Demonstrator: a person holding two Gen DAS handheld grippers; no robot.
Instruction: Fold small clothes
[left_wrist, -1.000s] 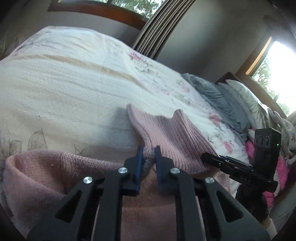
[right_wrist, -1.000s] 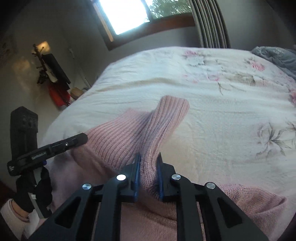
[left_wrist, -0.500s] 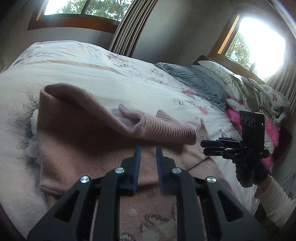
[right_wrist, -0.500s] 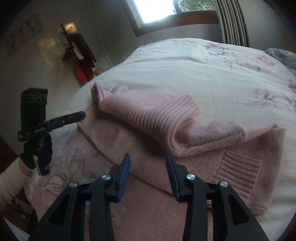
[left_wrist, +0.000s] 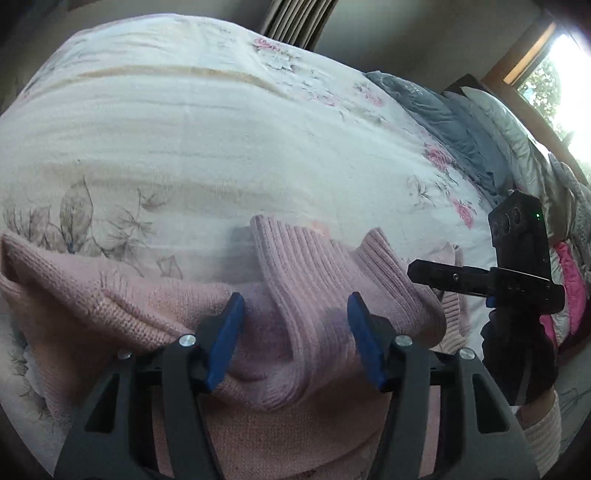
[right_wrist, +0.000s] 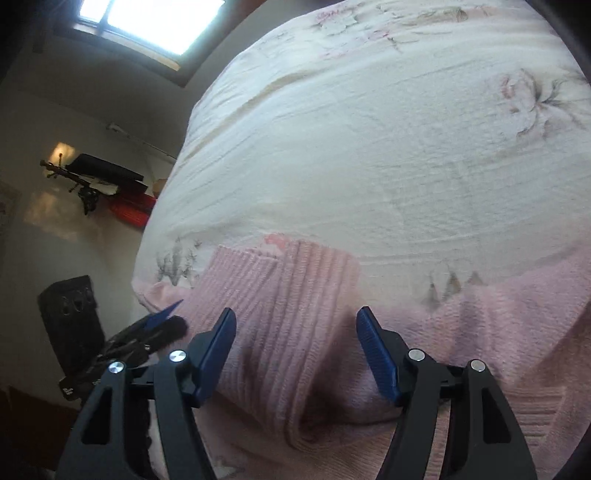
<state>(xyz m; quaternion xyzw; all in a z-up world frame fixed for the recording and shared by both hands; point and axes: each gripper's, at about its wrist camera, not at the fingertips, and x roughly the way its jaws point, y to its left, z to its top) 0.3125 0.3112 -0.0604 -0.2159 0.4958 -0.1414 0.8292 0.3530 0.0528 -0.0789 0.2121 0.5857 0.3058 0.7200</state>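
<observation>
Sweater: the pink knit sweater (left_wrist: 155, 314) lies on the bed (left_wrist: 207, 122), near its edge, its body spread flat over the floral cover.
Sleeves: both ribbed sleeves (left_wrist: 310, 273) are folded in over the body, cuffs pointing up the bed, one crossing the other.
Left gripper: the left gripper (left_wrist: 295, 332) is spread wide, blue pads either side of the sleeve fold and gripping nothing.
Right gripper: the right gripper (right_wrist: 299, 343) is also spread wide, straddling a ribbed cuff (right_wrist: 288, 280) without holding it.
Change: a second ago each gripper was pinched shut on a sleeve and carrying it; half a second ago the sleeves were already laid down and the grippers pulled back, and now both are low over the knit again with fingers apart.
Meaning: from where I stand the sleeve step looks done, and the body fold looks like the next job.
Watch: the crossed sleeves sit loose and bunched, so a grab too near them could drag them out of place.
</observation>
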